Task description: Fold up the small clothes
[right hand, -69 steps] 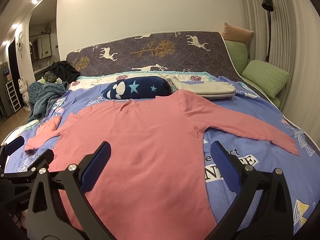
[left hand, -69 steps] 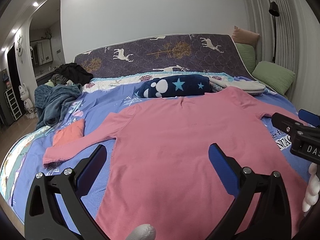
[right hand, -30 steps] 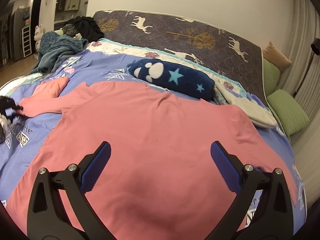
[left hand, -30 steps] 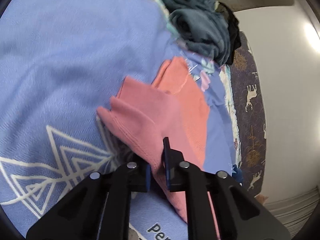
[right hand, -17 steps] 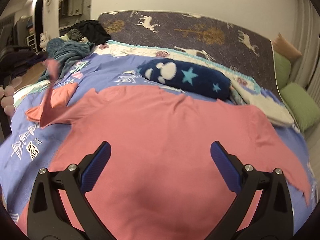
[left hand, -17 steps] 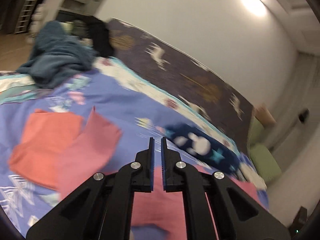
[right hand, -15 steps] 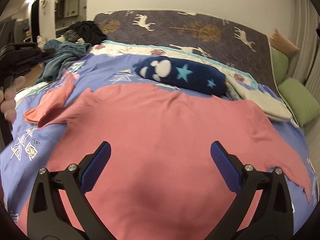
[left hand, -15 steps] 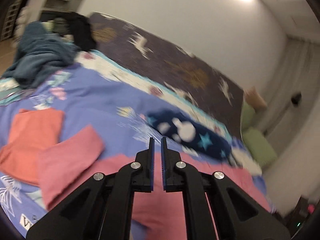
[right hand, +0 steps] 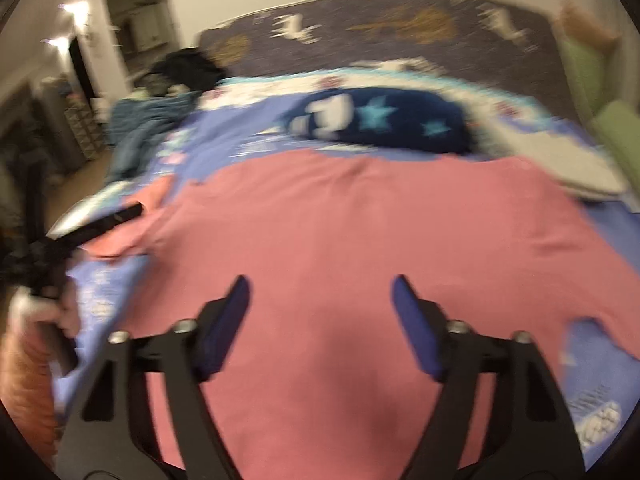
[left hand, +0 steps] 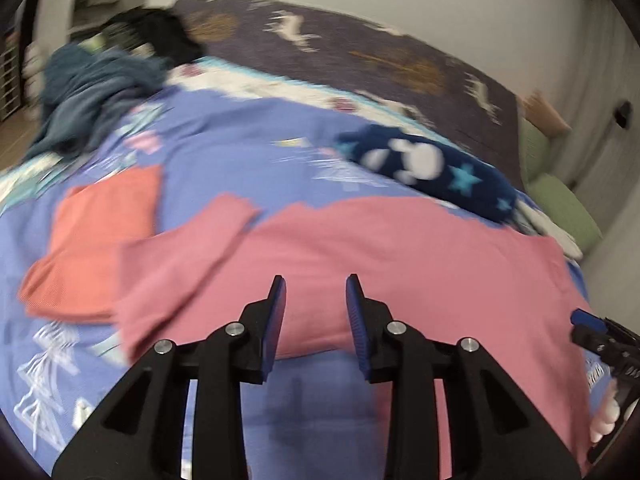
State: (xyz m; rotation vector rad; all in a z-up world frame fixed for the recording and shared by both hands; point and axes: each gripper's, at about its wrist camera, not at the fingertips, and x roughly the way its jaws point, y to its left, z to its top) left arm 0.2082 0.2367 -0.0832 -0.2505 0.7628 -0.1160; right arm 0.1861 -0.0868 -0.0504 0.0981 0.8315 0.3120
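Fingers of the left gripper and right gripper gape empty over the shirt, spread on the bed. One sleeve lies folded; next, probably the other.

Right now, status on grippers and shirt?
Left gripper open, empty. Right gripper open, empty. Pink shirt flat on bed, left sleeve folded inward. Nothing blocking.
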